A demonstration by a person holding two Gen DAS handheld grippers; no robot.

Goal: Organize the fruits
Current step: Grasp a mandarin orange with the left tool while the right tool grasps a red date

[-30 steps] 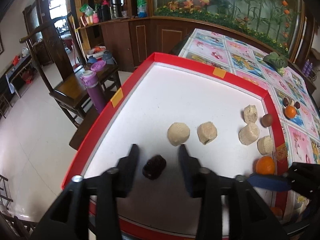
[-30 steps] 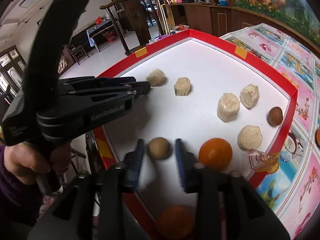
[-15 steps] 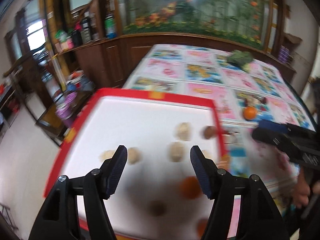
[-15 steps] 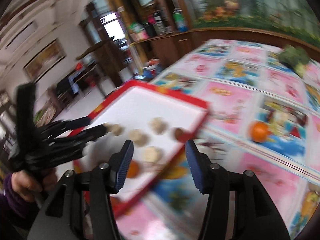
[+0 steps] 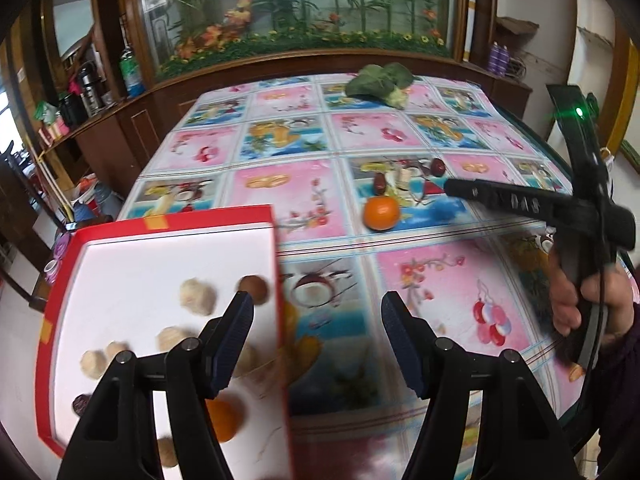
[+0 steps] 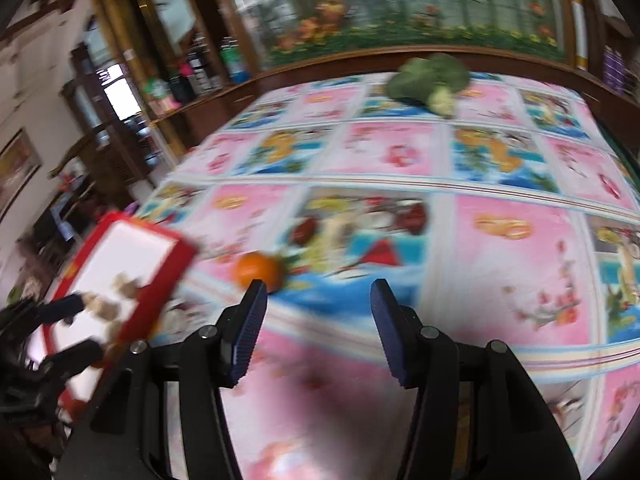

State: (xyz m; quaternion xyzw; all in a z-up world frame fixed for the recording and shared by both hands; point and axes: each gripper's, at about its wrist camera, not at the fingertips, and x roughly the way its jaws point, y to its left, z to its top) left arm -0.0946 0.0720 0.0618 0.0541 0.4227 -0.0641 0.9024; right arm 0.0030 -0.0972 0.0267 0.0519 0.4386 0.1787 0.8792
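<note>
Between placements: both grippers empty and swinging out from the red-rimmed tray [image 5: 160, 222] toward the loose fruit on the desk [image 5: 420, 280]. Left gripper [image 5: 316, 340] with jaws apart, nothing between them, straddling the tray's right rim. Right gripper [image 6: 316, 320] likewise parted and empty, hovering above the patterned cloth; seen from the left wrist view as a black tool reaching in from the desk's right edge.

In the tray already: several pale, lumpy fruits [image 5: 198, 296], a brown round one [image 5: 254, 288] hard against the right rim, an orange [image 5: 226, 420] and a small dark fruit [image 5: 80, 404] toward the near edge.

Left to gather, by the look of it: the loose orange [image 6: 258, 272] near the middle of the desk, just ahead and left of the right gripper's left finger, and two dark red dates [image 5: 379, 184] a little beyond it. A leafy green vegetable [image 5: 380, 82] at the far edge, well apart.

Next move, most likely: right gripper shifted left and forward to centre the loose orange between the jaws, lowered, then closed. Opening probably wide enough, but round fruit prone to rolling if nudged by one finger first.
</note>
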